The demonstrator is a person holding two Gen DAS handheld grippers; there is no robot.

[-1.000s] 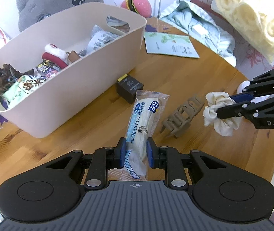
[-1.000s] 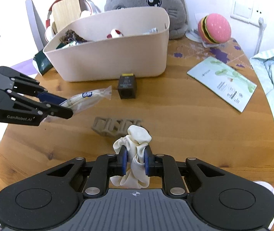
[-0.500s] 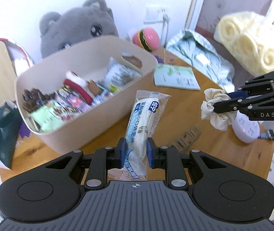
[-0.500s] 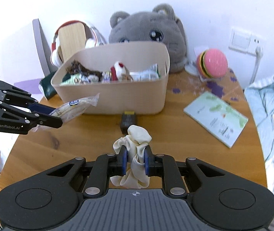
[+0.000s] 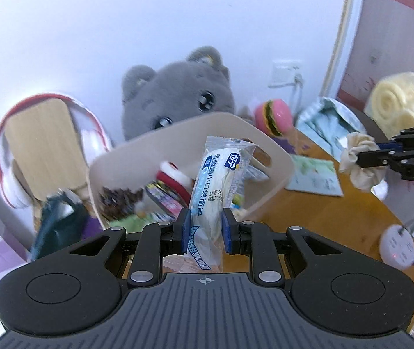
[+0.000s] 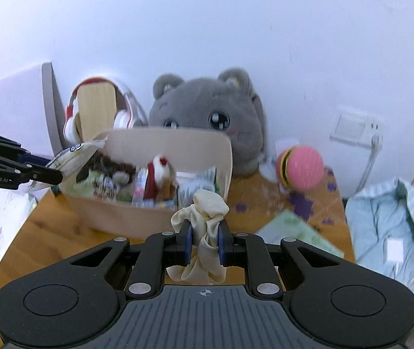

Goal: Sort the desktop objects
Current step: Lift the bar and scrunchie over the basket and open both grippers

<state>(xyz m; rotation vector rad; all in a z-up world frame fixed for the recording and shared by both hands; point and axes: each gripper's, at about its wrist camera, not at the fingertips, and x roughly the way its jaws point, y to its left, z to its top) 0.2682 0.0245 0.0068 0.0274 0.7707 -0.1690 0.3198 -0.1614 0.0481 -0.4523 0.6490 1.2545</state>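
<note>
Left claw [image 5: 204, 229] is clamped on a clear-wrapped bread roll [image 5: 217, 186] with blue print, held up in front of the beige bin [image 5: 276, 157] at 12 o'clock. Right claw [image 6: 204, 242] pinches a crumpled cream scrunchie [image 6: 207, 212]. The bin, crammed with snack packets, sits on the wooden tabletop [image 6: 46, 232]; a grey plush cat [image 6: 207, 116] leans on the white wall behind, with a pink burger toy [image 6: 301, 167] at 2 o'clock.

A round wooden table [image 6: 46, 226] bears a beige bin [image 6: 148, 218] at its far left, a grey plush cat [image 6: 207, 122] behind it, a burger-shaped toy [image 6: 301, 167] (pink-topped) far right, a green leaflet [image 6: 294, 229] nearer, and pale bedding [image 6: 387, 226] at the right edge.
</note>
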